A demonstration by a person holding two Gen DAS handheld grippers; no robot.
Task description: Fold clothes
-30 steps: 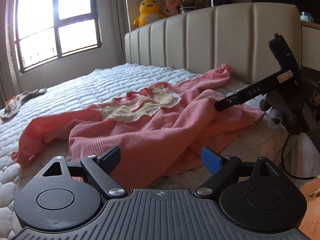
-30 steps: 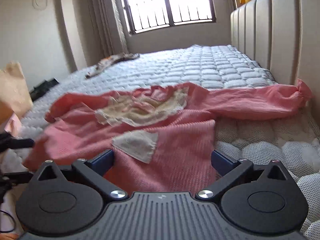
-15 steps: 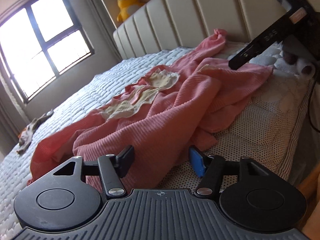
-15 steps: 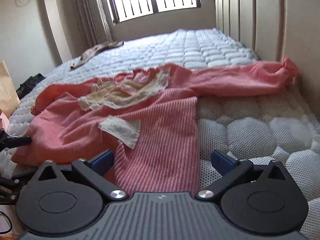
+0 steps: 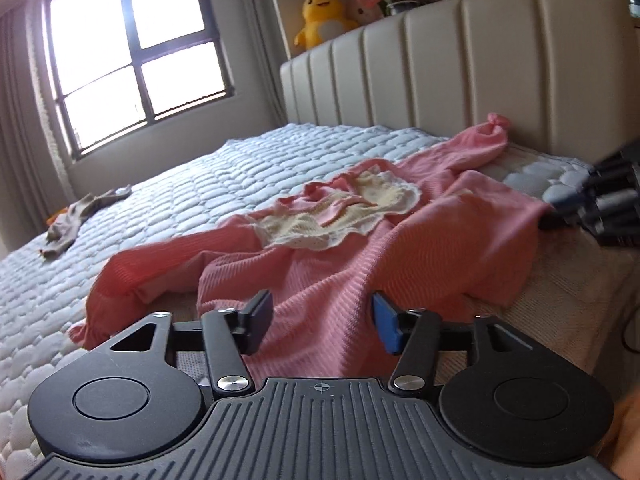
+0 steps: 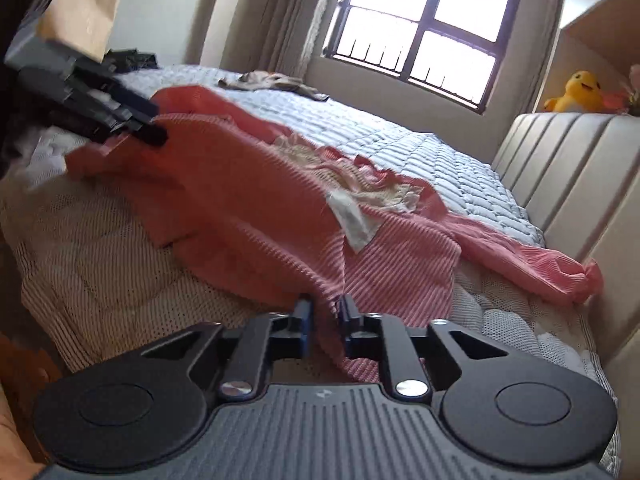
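A pink knit sweater (image 5: 320, 272) with a cream lace collar (image 5: 360, 208) lies crumpled on the quilted mattress (image 5: 200, 184), one sleeve reaching the headboard. My left gripper (image 5: 320, 316) is at its near hem, jaws opening, with cloth between the fingers but not pinched. In the right wrist view the sweater (image 6: 240, 208) shows a white label (image 6: 356, 216). My right gripper (image 6: 325, 316) is closing, its pads squeezing a fold of the hem. The left gripper (image 6: 152, 132) shows blurred at the sweater's far corner. The right gripper (image 5: 560, 216) shows blurred at the sweater's right edge.
A grey garment (image 5: 80, 216) lies far off on the mattress near the window. The padded headboard (image 5: 480, 60) bounds the bed, with a yellow plush duck (image 5: 324, 16) on the shelf behind it. A brown paper bag (image 6: 80, 16) stands beyond the bed's side.
My right gripper went from wide open to pinched on the sweater's hem, rolling and shifting sideways. My left gripper's jaws narrowed, then widened again over the near hem.
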